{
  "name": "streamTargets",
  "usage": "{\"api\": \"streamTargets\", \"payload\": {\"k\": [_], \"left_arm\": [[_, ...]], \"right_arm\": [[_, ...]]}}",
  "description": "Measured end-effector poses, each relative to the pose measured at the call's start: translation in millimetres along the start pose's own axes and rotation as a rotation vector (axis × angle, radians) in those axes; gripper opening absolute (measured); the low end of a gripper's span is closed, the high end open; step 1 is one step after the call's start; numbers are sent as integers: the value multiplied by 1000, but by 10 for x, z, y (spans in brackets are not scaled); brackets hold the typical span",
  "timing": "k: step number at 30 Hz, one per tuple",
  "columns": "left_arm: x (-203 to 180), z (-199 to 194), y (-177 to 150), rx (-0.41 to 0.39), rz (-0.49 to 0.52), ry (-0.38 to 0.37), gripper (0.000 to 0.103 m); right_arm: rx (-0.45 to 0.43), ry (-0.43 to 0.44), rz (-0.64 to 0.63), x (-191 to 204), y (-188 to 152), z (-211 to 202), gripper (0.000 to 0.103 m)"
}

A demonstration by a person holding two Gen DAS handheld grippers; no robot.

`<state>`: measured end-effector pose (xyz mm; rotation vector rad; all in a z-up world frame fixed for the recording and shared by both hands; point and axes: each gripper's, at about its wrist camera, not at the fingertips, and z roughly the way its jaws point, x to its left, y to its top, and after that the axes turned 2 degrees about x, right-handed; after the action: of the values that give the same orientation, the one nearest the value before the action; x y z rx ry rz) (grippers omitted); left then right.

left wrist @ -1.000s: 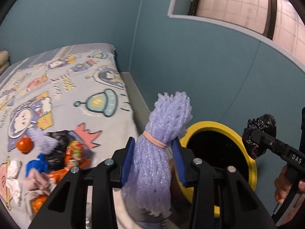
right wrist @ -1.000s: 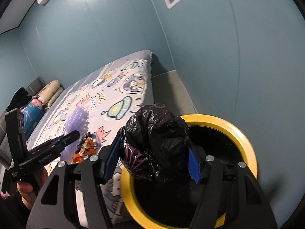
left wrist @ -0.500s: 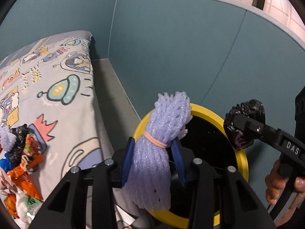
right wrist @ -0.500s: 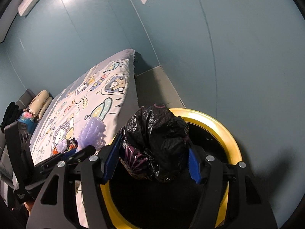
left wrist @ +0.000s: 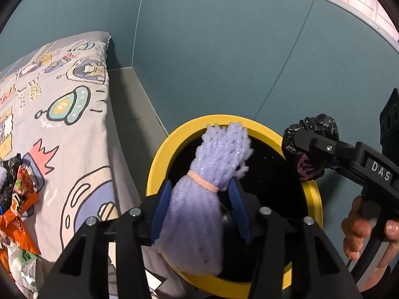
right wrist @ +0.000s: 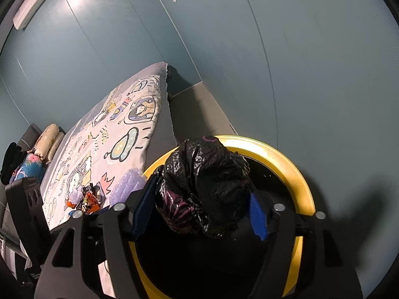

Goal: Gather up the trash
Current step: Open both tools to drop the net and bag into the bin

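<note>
A purple foam net bundle tied with a rubber band stands between the blue pads of my left gripper, above the black mouth of the yellow-rimmed bin. The jaws are opening; the bundle leans on the left pad and a gap shows at the right pad. My right gripper hangs over the same bin with a crumpled black plastic bag between its pads. Its jaws are opening too, and a thin gap shows beside the right pad. The left wrist view shows the bag at that gripper's tip.
A bed with a cartoon-print cover lies left of the bin, and a pile of wrappers lies on its near part. The teal wall stands close behind the bin. Pillows lie at the bed's far end. A hand holds the right gripper's handle.
My left gripper swung from over the bed to over the bin with the purple bundle. The right gripper came closer over the bin. Both pairs of pads now stand wider apart.
</note>
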<state>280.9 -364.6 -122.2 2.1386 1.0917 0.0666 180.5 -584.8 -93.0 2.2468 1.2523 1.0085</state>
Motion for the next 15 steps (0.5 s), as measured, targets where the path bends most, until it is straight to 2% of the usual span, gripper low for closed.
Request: {"api": "streamTargets", "payload": {"k": [1,4,10,15], "left_arm": [[23,-19,-9,-1,-10,-9,48],[111,-61,-9,-8,-48,-41,69],[172,-257,-1,-55,-56,-36,74],[386,-491,15,-94,-88,20,80]], "right_arm": [[-3,-1,3,9,7,6,66],[-9,-11,22,-27,21,-22,71],[-11,-18,18,12,4,-82,73],[-24,-6,-4,146,-23,-176,76]]}}
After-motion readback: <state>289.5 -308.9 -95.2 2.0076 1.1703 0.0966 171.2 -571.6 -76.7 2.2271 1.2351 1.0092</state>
